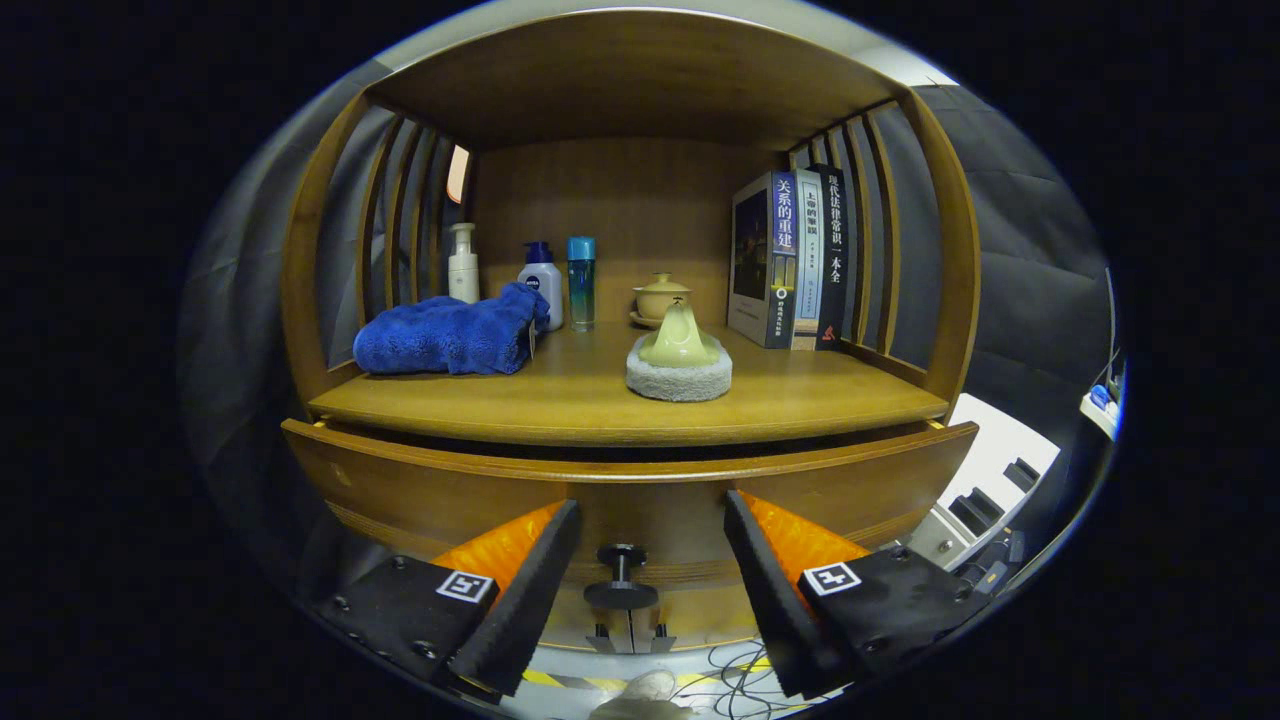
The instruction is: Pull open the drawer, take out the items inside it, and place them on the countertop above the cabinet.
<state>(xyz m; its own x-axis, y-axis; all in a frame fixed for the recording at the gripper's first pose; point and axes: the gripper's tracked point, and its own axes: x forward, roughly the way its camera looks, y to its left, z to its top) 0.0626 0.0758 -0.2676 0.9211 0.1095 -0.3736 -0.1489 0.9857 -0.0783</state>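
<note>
The gripper [650,530] is spread wide, its fingers flanking the drawer [630,485] knob [621,578] without touching it. The drawer stands slightly ajar; its inside is hidden. Beyond, on the countertop [600,400], a blue towel [445,338] partly covers a bottle [541,283].

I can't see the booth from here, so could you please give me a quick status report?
Claw open, fingers either side of the drawer knob, not gripping. Drawer barely ajar, contents hidden. Nothing blocking the knob.

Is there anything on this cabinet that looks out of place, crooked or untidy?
The blue towel lies crumpled on the countertop, hiding the foot of a bottle. The drawer stands slightly out, a dark gap showing above. The open gripper has its fingers either side of the knob.
</note>
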